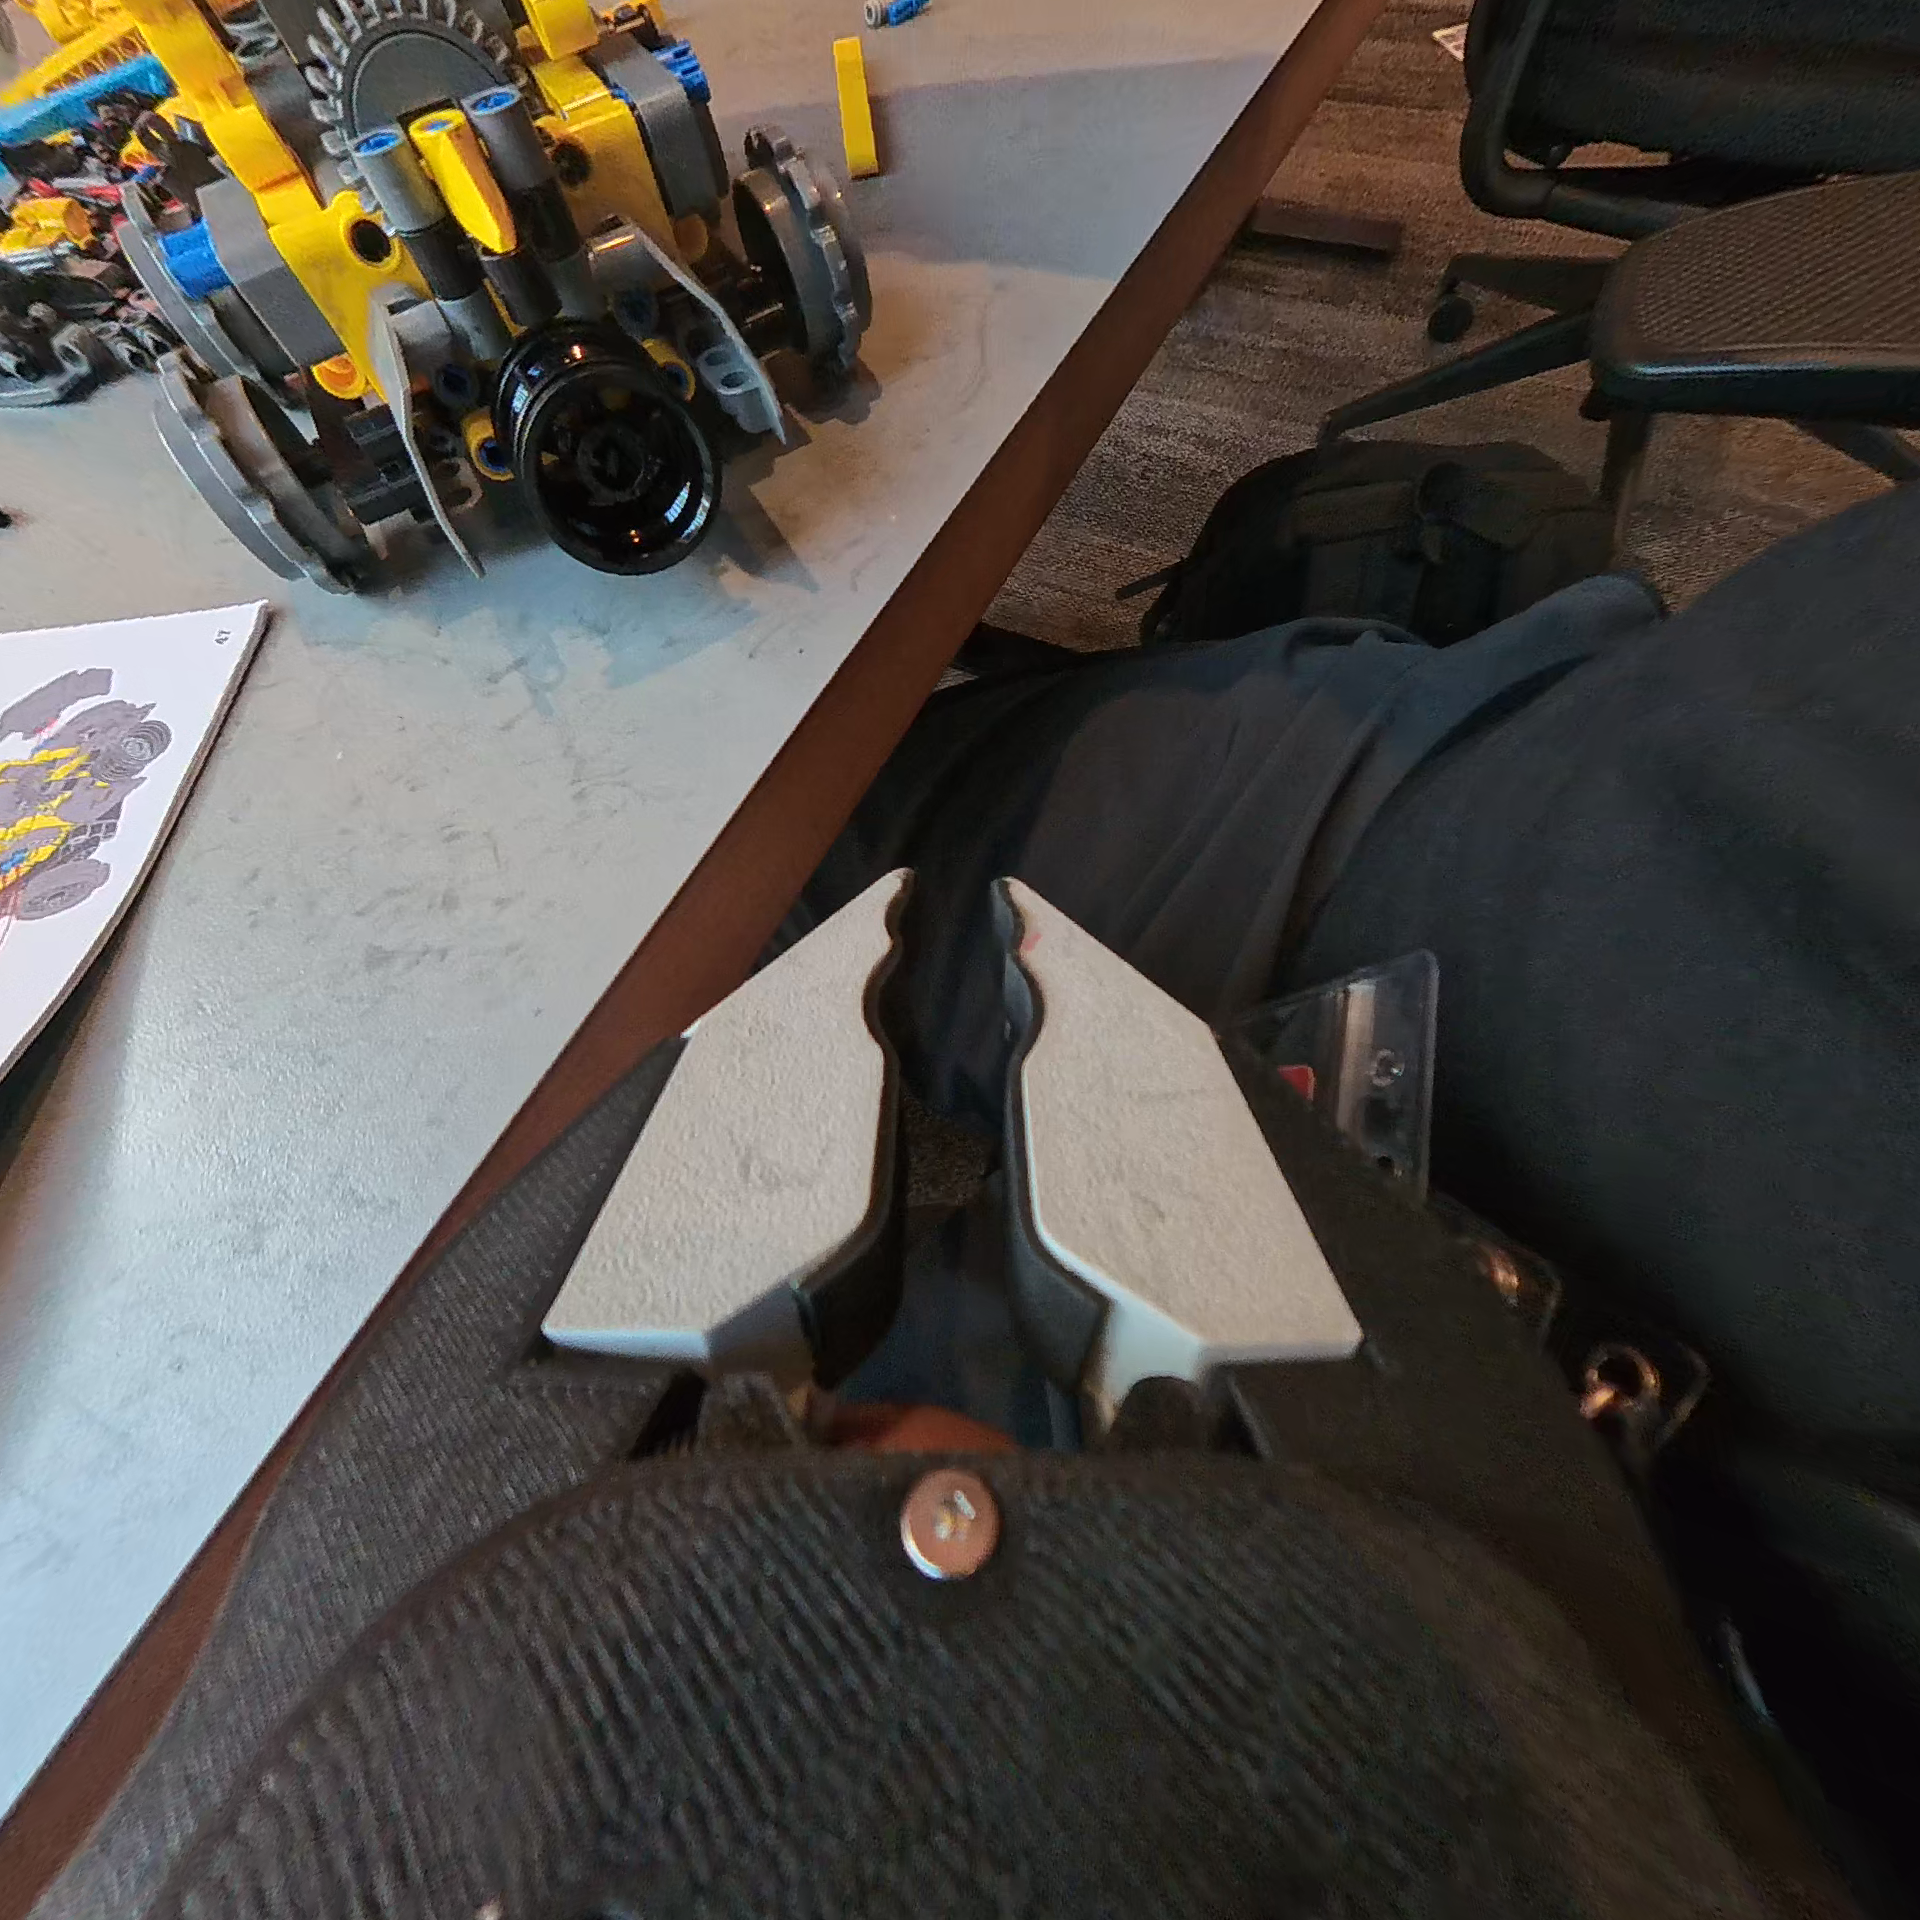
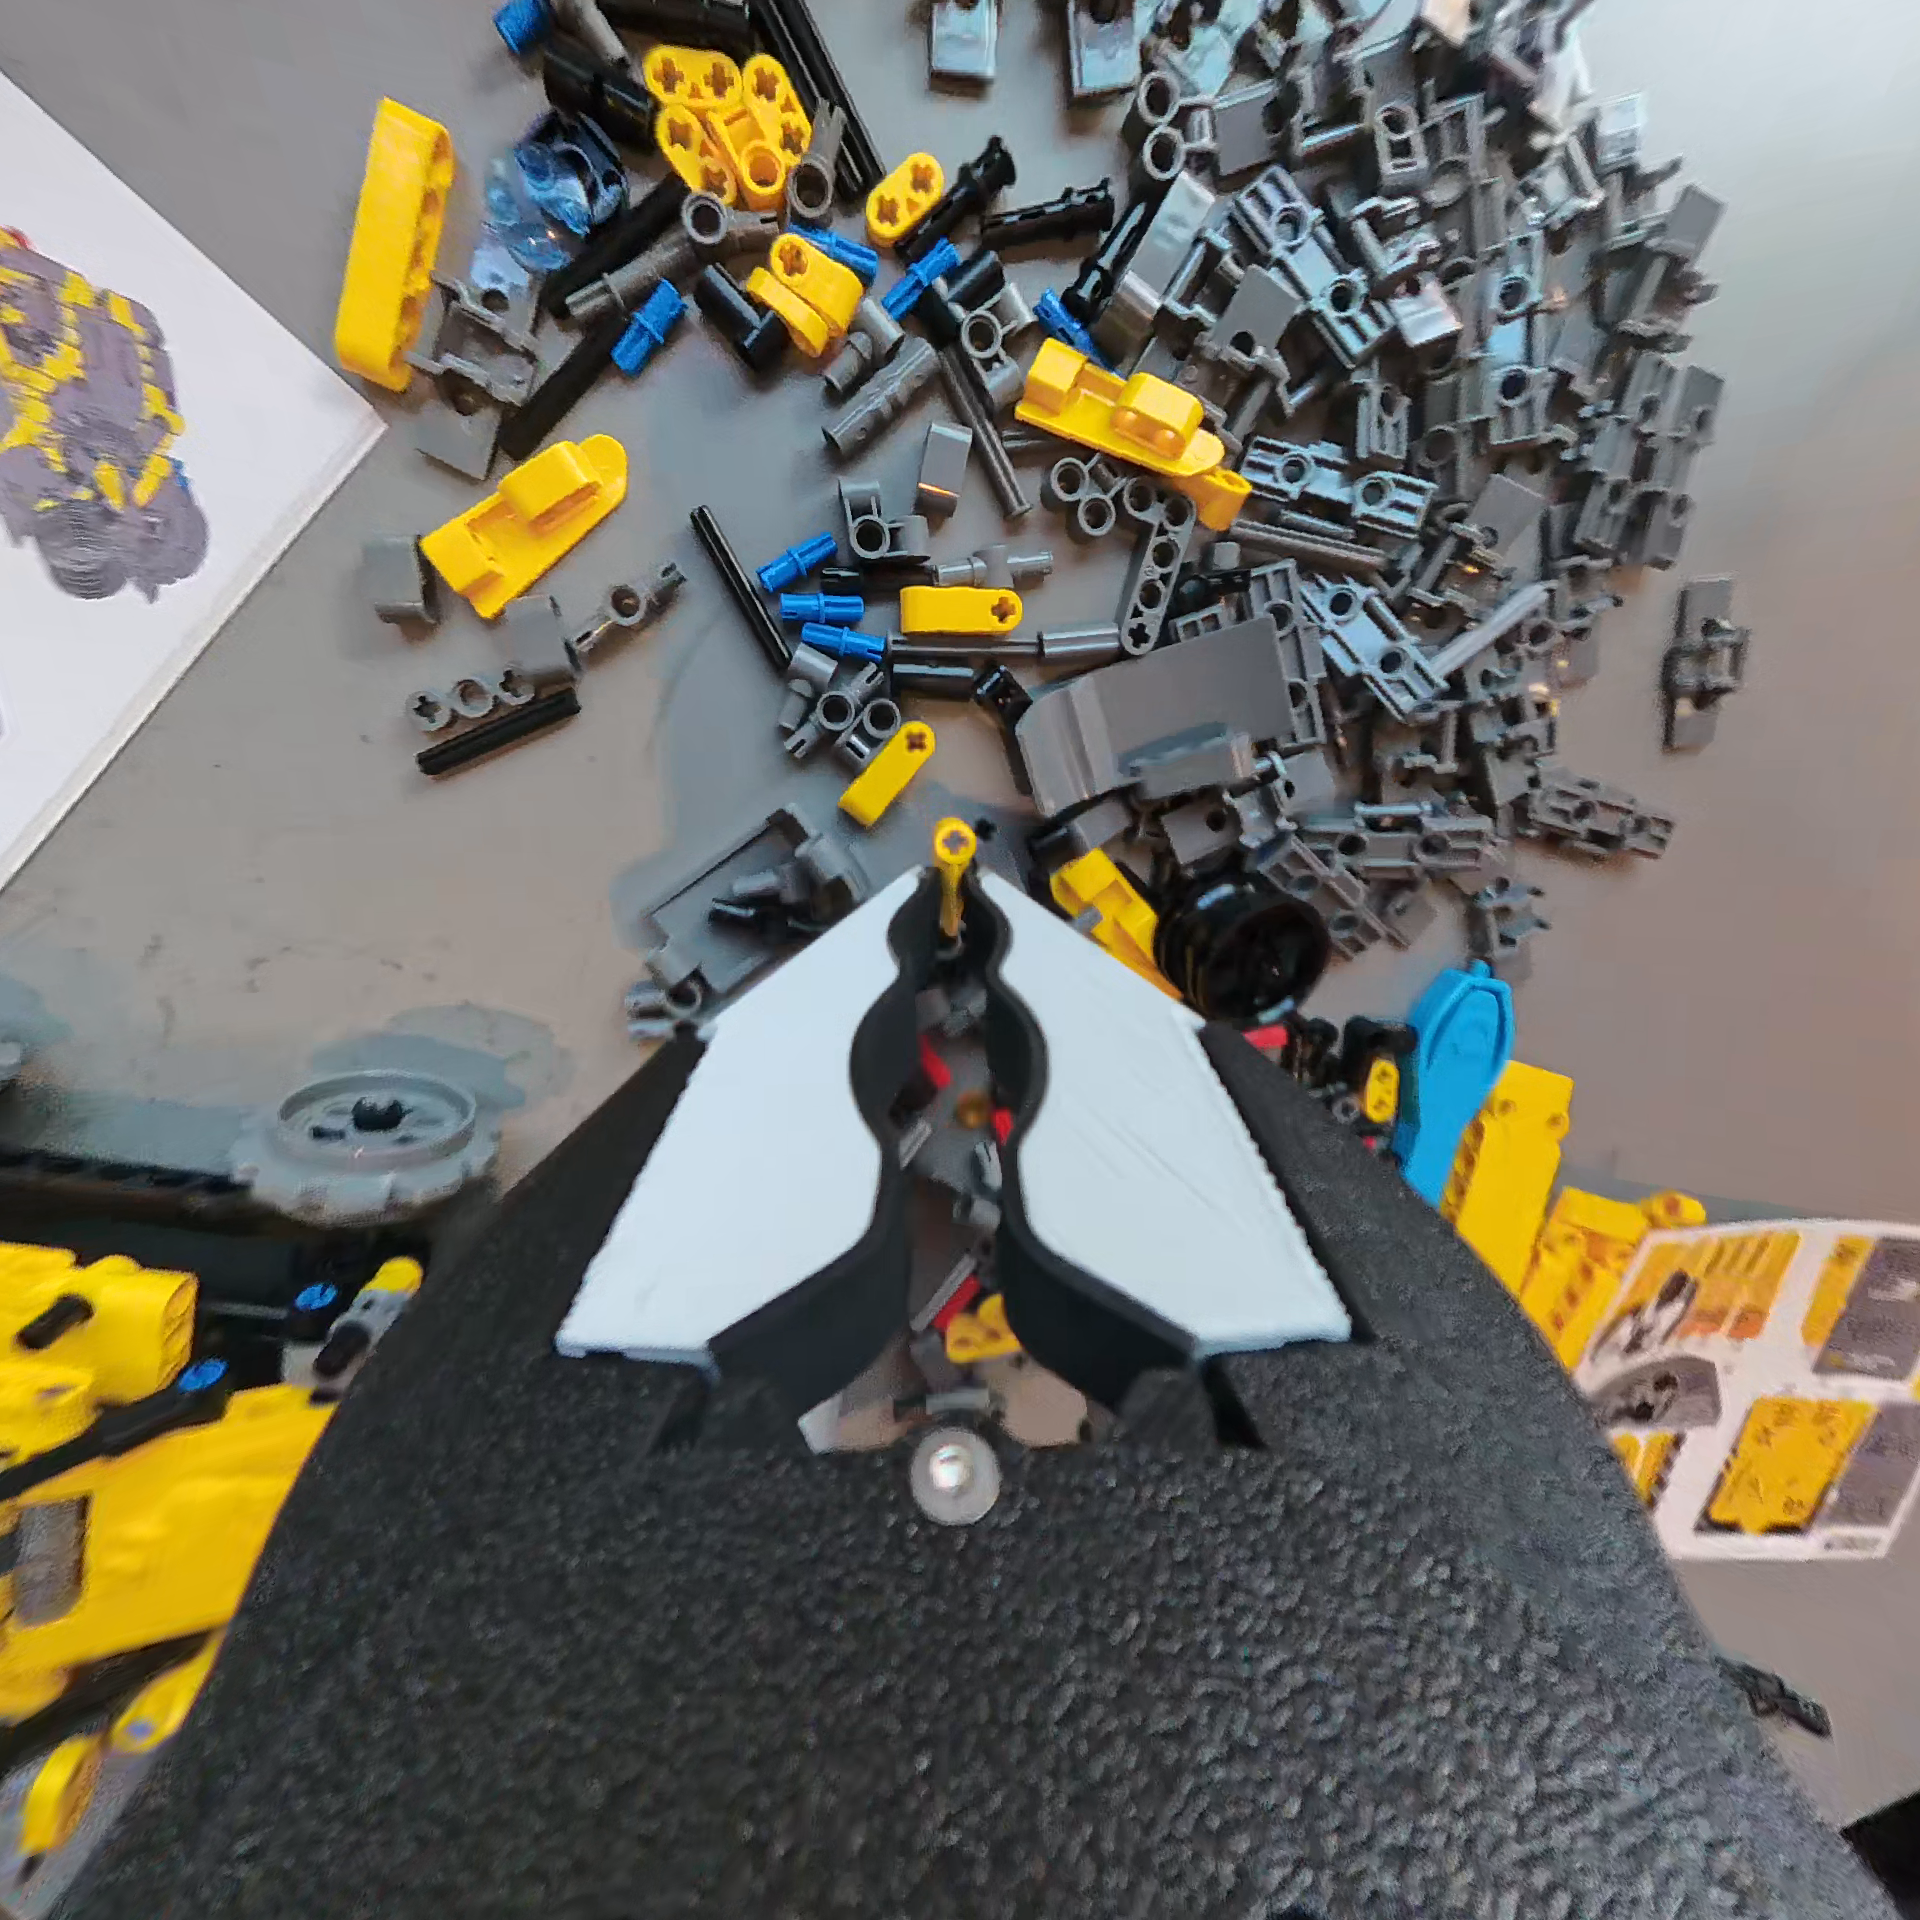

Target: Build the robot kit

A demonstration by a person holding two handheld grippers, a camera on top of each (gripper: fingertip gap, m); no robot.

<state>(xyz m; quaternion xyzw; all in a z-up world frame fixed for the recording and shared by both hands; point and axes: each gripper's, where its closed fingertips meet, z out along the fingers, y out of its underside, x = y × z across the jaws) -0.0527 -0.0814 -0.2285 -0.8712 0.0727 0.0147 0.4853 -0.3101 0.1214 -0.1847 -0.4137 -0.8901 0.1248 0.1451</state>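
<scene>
My right gripper (image 2: pixel 951 883) is shut on a thin yellow axle pin (image 2: pixel 952 844) that sticks out past the fingertips. It hovers over a spread of loose yellow, grey, black and blue building parts (image 2: pixel 1039 468) on the grey table. My left gripper (image 1: pixel 953 883) is slightly open and empty. It is off the table's brown edge (image 1: pixel 935 665), over a person's dark-clothed lap (image 1: pixel 1558 831). A half-built yellow and grey vehicle model (image 1: pixel 468 312) with a black wheel (image 1: pixel 613 468) stands on the table, far ahead and to the left of the left gripper.
An instruction booklet (image 1: pixel 104 790) lies on the table; it also shows in the right wrist view (image 2: pixel 125 468). A second leaflet (image 2: pixel 1766 1382), a blue part (image 2: pixel 1455 1049), a grey gear wheel (image 2: pixel 364 1132) and yellow assemblies (image 2: pixel 104 1455) flank the right gripper. Office chairs (image 1: pixel 1714 260) stand beyond the table. Across from one pair of fingers to the other is roughly 35 cm.
</scene>
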